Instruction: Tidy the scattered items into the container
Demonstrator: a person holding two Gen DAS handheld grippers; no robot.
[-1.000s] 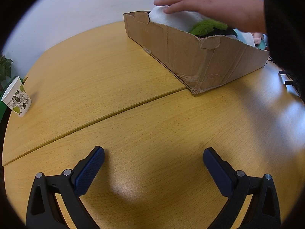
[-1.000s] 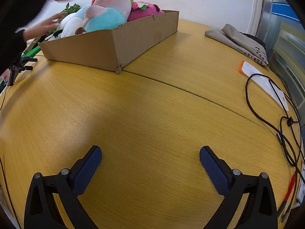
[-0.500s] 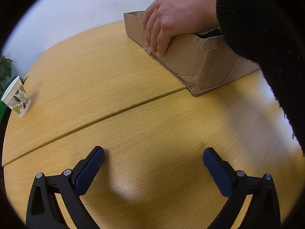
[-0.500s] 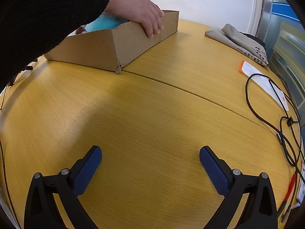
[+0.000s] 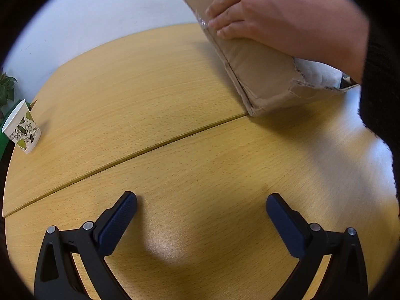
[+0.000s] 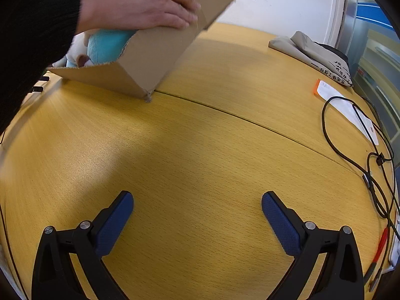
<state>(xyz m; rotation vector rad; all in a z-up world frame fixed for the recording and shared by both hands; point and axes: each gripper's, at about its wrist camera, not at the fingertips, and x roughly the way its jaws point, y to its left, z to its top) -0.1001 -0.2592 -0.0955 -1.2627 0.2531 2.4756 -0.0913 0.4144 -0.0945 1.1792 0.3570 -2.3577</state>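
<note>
table [image 5: 155, 115]: wood-grain laminate, smooth, semi-gloss glare patches | box [image 5: 265, 75]: brown corrugated cardboard, matt, torn frayed edge | gripper pads [image 6: 112, 225]: blue textured rubber-like, matt; frame black plastic, metal screws | cup [image 5: 21, 130], left edge: printed paper | plush toy [image 6: 107, 45]: turquoise fuzzy cloth | sleeve [image 6: 37, 37]: black knit | cable [image 6: 350, 135]: black, smooth

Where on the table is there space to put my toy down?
Bare wood lies between the tilted cardboard box and the open right gripper, and between the paper cup and the box. The cables crowd the right edge.
</note>
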